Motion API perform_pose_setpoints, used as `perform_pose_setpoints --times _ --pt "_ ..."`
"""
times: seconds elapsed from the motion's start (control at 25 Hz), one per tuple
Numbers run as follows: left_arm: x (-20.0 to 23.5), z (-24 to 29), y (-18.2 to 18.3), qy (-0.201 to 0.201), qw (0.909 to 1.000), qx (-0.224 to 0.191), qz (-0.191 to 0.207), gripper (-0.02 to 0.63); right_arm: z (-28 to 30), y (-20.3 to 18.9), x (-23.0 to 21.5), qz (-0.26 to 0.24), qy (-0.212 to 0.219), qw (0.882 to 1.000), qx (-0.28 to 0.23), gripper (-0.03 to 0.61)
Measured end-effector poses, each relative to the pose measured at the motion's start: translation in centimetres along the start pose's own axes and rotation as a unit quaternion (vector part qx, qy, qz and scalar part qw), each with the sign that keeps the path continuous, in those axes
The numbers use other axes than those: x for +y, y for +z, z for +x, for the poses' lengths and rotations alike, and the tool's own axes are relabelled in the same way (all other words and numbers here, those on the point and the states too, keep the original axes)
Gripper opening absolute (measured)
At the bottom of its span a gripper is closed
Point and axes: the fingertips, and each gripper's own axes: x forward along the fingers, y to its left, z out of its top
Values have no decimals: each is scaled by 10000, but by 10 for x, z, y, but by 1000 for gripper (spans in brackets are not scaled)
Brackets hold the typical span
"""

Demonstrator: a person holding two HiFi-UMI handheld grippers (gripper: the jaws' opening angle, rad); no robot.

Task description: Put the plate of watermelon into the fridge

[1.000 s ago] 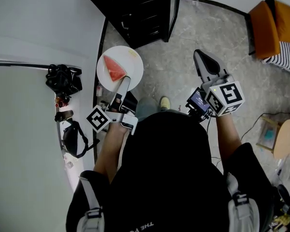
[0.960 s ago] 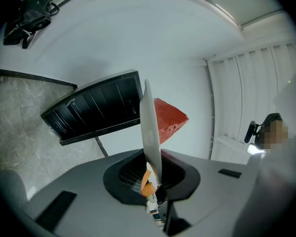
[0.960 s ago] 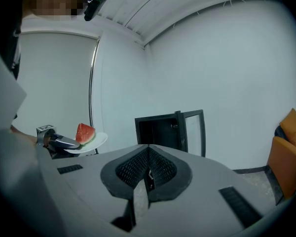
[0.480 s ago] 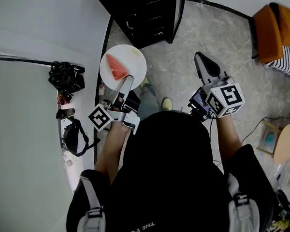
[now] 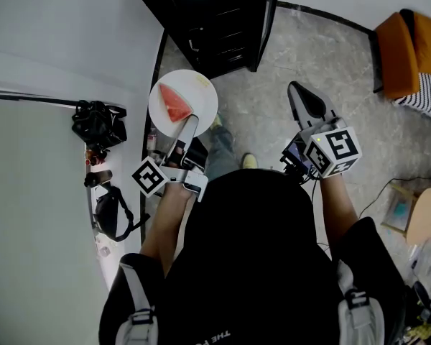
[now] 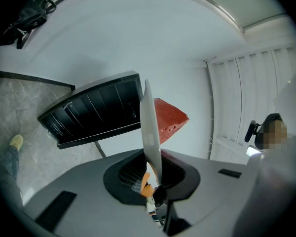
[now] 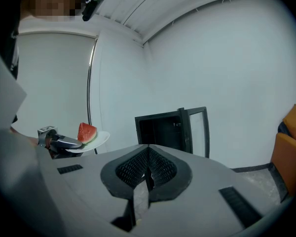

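A white plate (image 5: 196, 95) with a red wedge of watermelon (image 5: 174, 103) is held in the air by its near rim in my left gripper (image 5: 189, 123), which is shut on it. In the left gripper view the plate (image 6: 150, 127) stands edge-on between the jaws with the watermelon (image 6: 168, 119) to its right. The black fridge (image 5: 215, 16) stands just ahead with its door (image 5: 267, 20) swung open. My right gripper (image 5: 303, 95) hangs shut and empty over the floor to the right. The right gripper view shows the plate (image 7: 94, 141) at left and the open fridge (image 7: 170, 128) ahead.
A white wall and ledge run along the left, with black bags (image 5: 97, 121) and small items on it. An orange seat (image 5: 404, 38) stands at the far right. The person's feet (image 5: 248, 161) are on the grey stone floor before the fridge.
The plate and my left gripper have shifted slightly forward toward the fridge as the person steps nearer. The right gripper has held its place.
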Motion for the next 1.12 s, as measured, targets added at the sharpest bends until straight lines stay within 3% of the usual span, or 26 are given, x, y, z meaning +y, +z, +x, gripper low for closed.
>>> perform_pose_setpoints --times 0.32,0.52,1.12 --pt "17 31 32 -28 9999 66 -119 46 45 11 -10 -82 -20 9999 75 14" --pt "40 71 71 70 9996 111 -256 46 106 24 -31 -116 -1 9997 222 14" --pt "50 118 113 -15 9990 311 -335 46 159 44 -44 -74 -71 9997 242 14"
